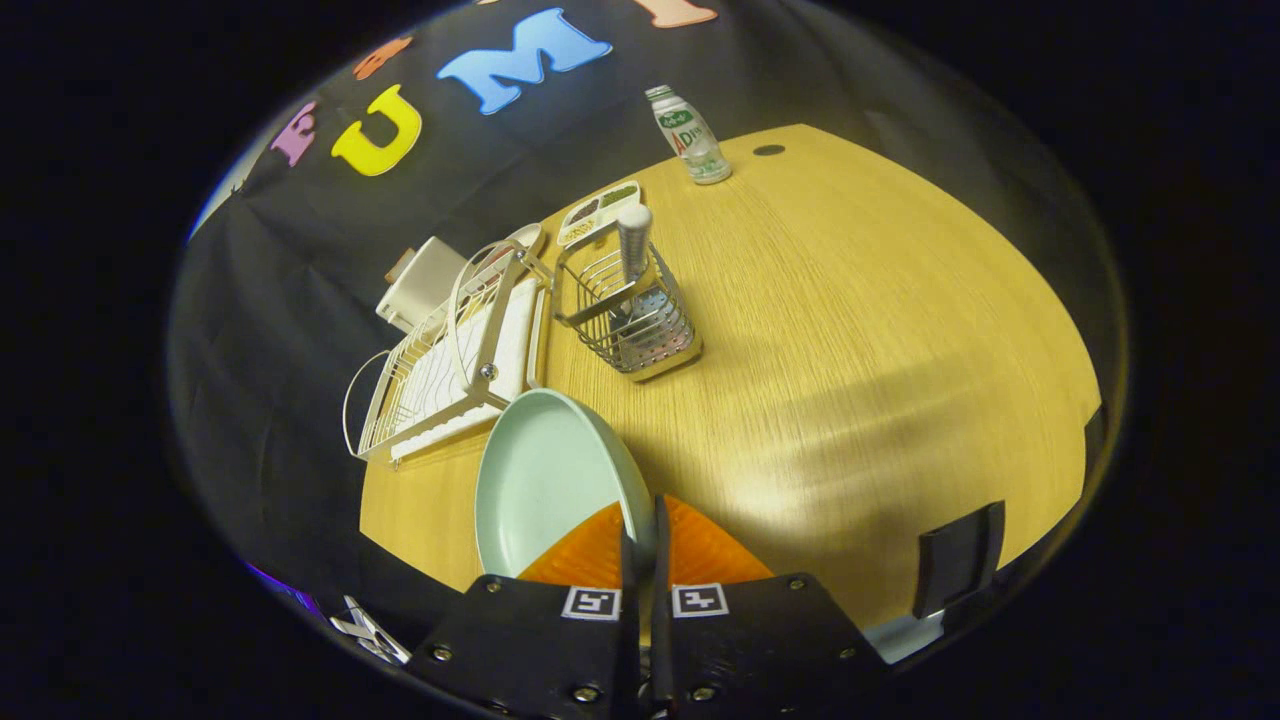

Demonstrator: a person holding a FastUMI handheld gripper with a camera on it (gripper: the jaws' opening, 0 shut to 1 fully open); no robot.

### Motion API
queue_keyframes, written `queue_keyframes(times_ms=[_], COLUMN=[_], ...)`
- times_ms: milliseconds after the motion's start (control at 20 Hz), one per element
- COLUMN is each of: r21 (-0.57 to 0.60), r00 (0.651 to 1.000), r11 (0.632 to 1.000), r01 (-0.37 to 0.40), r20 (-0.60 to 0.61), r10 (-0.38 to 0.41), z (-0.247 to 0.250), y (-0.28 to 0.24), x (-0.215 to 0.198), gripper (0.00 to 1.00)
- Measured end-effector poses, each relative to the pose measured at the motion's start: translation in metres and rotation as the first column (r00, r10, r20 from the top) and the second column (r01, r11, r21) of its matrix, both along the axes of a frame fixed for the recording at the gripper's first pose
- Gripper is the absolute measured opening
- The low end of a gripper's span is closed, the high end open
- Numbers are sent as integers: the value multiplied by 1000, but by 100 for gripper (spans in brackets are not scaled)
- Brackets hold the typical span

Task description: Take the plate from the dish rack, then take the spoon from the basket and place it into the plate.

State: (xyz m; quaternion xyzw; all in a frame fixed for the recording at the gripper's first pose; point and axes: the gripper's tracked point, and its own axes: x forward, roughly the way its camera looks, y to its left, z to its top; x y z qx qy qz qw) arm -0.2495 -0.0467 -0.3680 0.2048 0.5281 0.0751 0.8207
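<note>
A pale green plate (545,480) hangs tilted above the wooden table (850,380), held by its rim. My gripper (640,530) is shut on that rim, and both orange fingers (700,555) press on it from either side. The white wire dish rack (450,365) stands beyond the plate with its slots bare. To the right of the rack stands the wire basket (630,315) with the spoon's pale handle (634,240) sticking up out of it.
A small drink bottle (692,135) stands at the table's far side. A flat compartment tray (598,212) and a white box (420,283) lie behind the rack and basket. A dark bracket (958,558) clings to the near table edge on the right.
</note>
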Motion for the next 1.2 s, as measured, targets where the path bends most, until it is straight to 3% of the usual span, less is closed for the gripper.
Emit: queue_keyframes(times_ms=[300, 500, 550, 750, 950, 1050, 1200], r21=[-5, -165, -203, -338, -385, -338, -272], r00=[1000, 971, 954, 865, 713, 685, 671], r11=[1000, 983, 975, 941, 923, 941, 962], r01=[-20, -85, -86, -34, 9, -2, 12], r20=[14, 206, 266, 461, 649, 685, 716], r10=[20, 118, 139, 196, 264, 247, 194], z=[-25, 9, 18, 79, 136, 139, 134], y=[0, -23, -27, -56, -59, -50, -42], x=[6, 25, 30, 50, 71, 74, 88], gripper=[5, 22, 28, 28, 28, 31, 33])
